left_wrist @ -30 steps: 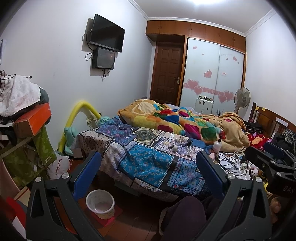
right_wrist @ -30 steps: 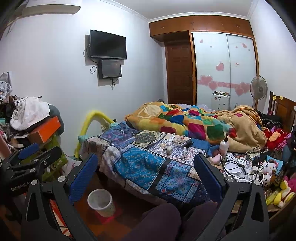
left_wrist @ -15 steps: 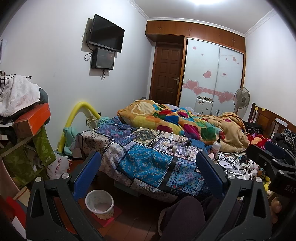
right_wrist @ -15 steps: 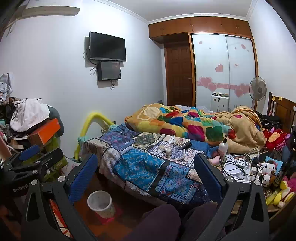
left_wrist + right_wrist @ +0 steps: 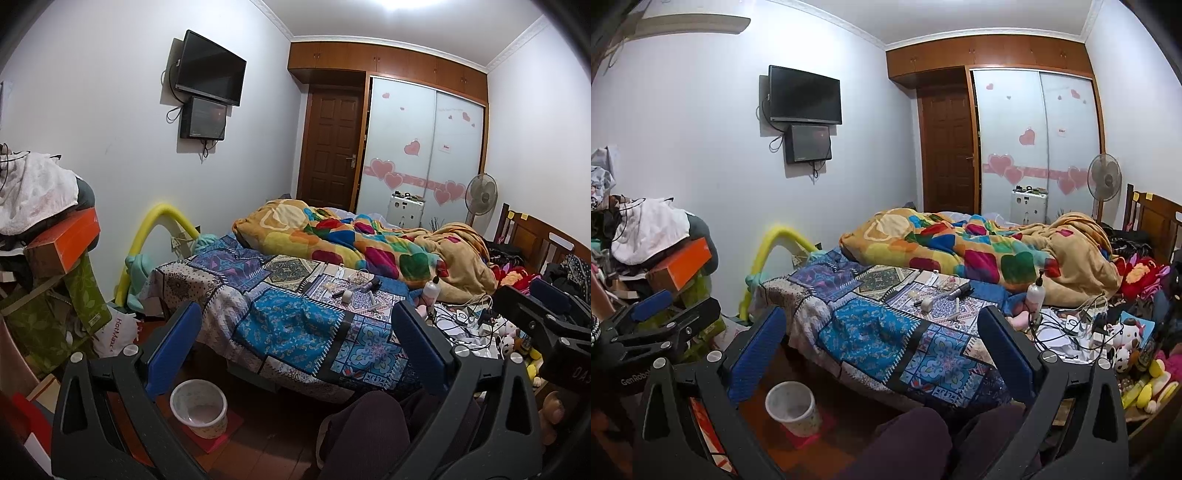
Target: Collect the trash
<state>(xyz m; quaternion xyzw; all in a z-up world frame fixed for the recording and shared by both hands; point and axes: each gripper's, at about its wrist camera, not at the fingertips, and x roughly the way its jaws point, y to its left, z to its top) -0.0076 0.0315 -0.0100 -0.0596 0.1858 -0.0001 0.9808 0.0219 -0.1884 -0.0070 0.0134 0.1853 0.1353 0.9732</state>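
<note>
A small white waste bin (image 5: 198, 407) (image 5: 792, 408) stands on the wooden floor beside the bed, on a red mat. Small loose items (image 5: 349, 286) (image 5: 936, 293), among them a tape roll, wrappers and a dark tube, lie on the patchwork bedspread (image 5: 291, 325) (image 5: 871, 332). My left gripper (image 5: 295, 347) is open and holds nothing, well short of the bed. My right gripper (image 5: 882, 347) is open too, with nothing between its blue pads. Each gripper shows at the edge of the other's view.
A colourful blanket (image 5: 354, 243) is heaped on the far half of the bed. Cables, a white pump bottle (image 5: 1035, 293) and plush toys (image 5: 1126, 339) crowd the right side. Piled boxes and clothes (image 5: 55, 243) stand at the left. A person's dark-clad knee (image 5: 365, 432) is below.
Both views have drifted slightly back and up from the bed. Both grippers stay open and nothing has been picked up.
</note>
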